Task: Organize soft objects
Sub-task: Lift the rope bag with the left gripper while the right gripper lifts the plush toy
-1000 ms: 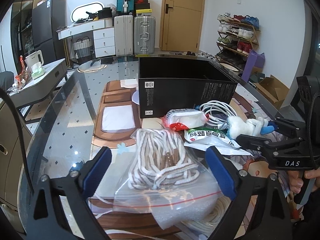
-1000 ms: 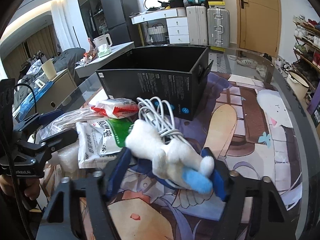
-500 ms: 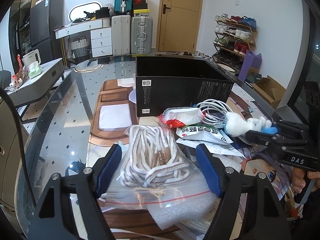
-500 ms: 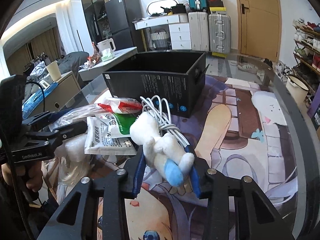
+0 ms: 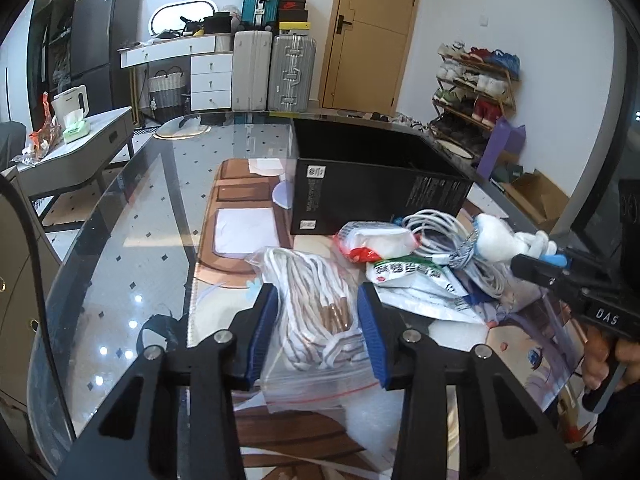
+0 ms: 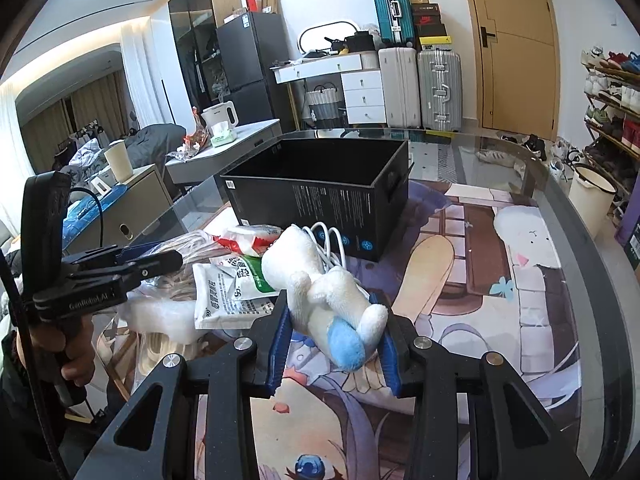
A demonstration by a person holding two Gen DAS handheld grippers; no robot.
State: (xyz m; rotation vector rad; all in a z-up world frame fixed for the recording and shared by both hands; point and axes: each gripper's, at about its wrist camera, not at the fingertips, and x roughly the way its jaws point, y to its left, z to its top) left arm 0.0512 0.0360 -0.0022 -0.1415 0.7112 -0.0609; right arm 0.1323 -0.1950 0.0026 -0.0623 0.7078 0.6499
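Nearest the left wrist camera, the left tongs (image 5: 318, 334) are closing on a clear zip bag of striped cord (image 5: 316, 312). The blue pads (image 5: 262, 334) already press into the plastic on both sides, and the bag rests on the counter (image 5: 132, 240). The bag is judged light, limp and slick; the film may slide or bunch, so the sound hold is across the bulk of the cord bundle, not on the loose plastic skirt near the seal.

The right tongs (image 6: 336, 344) stand narrow and clamp a white plush toy (image 6: 320, 292) at its lower end, beside the blue foot. The toy's head leans forward, free of the pads. It is judged very light and springy; it will compress and flop but should not slip, and a grip on the body would carry it steadier than one on the limbs.

Beyond these lie a green-and-white packet (image 6: 230, 284), a red-and-white pack of tissues (image 5: 376, 240) and a coil of white cable (image 5: 448, 236), the toy lying over the cable. The packets should crumple; the cable may trail and snag.

Farthest stands an open black box (image 6: 320, 196) on the counter, its inside showing nothing, the likely destination.
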